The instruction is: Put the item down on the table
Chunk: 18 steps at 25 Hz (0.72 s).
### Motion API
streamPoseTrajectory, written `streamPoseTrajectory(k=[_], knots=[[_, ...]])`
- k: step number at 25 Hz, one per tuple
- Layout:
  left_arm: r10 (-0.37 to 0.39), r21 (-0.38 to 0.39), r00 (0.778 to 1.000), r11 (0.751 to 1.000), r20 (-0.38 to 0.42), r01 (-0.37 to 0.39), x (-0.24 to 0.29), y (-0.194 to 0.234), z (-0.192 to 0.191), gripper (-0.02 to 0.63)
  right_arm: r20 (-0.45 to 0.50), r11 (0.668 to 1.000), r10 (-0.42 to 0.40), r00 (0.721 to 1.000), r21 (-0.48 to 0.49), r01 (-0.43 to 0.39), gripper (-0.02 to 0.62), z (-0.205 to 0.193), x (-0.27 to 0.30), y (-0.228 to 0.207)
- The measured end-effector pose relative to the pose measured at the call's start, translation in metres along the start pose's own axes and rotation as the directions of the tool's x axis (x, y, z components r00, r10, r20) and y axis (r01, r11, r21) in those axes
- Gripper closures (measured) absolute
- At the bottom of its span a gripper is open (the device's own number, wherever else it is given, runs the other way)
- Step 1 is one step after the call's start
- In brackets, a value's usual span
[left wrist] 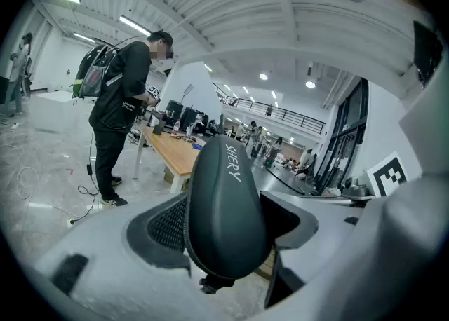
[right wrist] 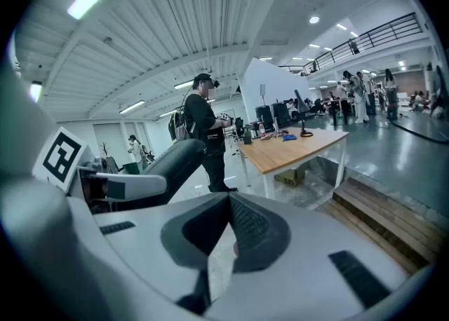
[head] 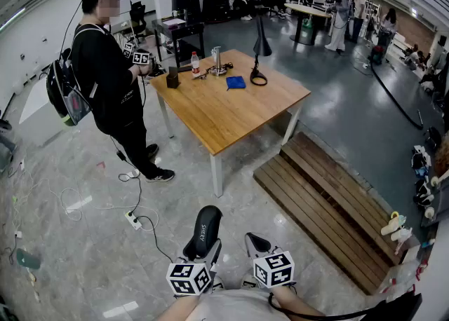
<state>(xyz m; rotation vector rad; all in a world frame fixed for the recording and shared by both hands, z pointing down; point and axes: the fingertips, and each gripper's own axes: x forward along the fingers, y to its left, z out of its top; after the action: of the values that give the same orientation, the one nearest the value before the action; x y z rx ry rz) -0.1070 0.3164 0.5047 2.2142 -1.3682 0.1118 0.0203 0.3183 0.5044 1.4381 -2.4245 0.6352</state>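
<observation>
Two claws showed at the bottom of the head view, each carrying one marker cube. The left claw (head: 203,248) was clamped on the single dark case (head: 205,225), a rounded hard-shell one with white lettering on its side. The left gripper view showed the case filling the space between the two jaws, with the ribbed pad of one jaw pressed to its flank. Its upper end stuck out well past the jaw tips.

The right claw (head: 257,244) was just beside the left one. Its jaws had come together at the tips, and nothing was between them.

The case hung over the grey floor (head: 84,256), well apart from the one wooden table (head: 231,113) farther ahead. Five things stood on the far part of the tabletop:
- one bottle (head: 195,64)
- one metal cup (head: 217,60)
- one dark box (head: 172,78)
- one blue cloth (head: 236,83)
- one black lamp (head: 260,53)

The near half of the tabletop was bare wood.

One person (head: 109,67) in black clothes, wearing a backpack, stood at the table's far left corner. One low wooden platform (head: 330,207) lay on the floor along the table's right side. One white power strip (head: 133,221) lay on the floor between the person's feet and the claws, with cables trailing from it. Several more people stood in the hall well behind the table, too small to count surely.
</observation>
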Motion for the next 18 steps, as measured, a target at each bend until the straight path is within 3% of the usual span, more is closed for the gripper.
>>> streamPoseTrajectory(k=[7, 12, 18], knots=[[-0.022, 0.005, 1.0, 1.0, -0.008, 0.022, -0.005, 0.024, 0.005, 0.287, 0.016, 0.999, -0.041, 0.999, 0.008, 0.041, 0.595, 0.005, 0.015, 0.012], [-0.04, -0.001, 0.999, 0.999, -0.017, 0.04, 0.011, 0.034, 0.008, 0.287, 0.025, 0.996, -0.081, 0.996, 0.041, 0.08, 0.595, 0.013, 0.03, -0.003], [-0.017, -0.002, 1.0, 1.0, -0.016, 0.017, 0.058, 0.056, 0.024, 0.287, 0.017, 0.999, -0.045, 0.999, 0.022, 0.045, 0.595, 0.031, 0.081, -0.022]])
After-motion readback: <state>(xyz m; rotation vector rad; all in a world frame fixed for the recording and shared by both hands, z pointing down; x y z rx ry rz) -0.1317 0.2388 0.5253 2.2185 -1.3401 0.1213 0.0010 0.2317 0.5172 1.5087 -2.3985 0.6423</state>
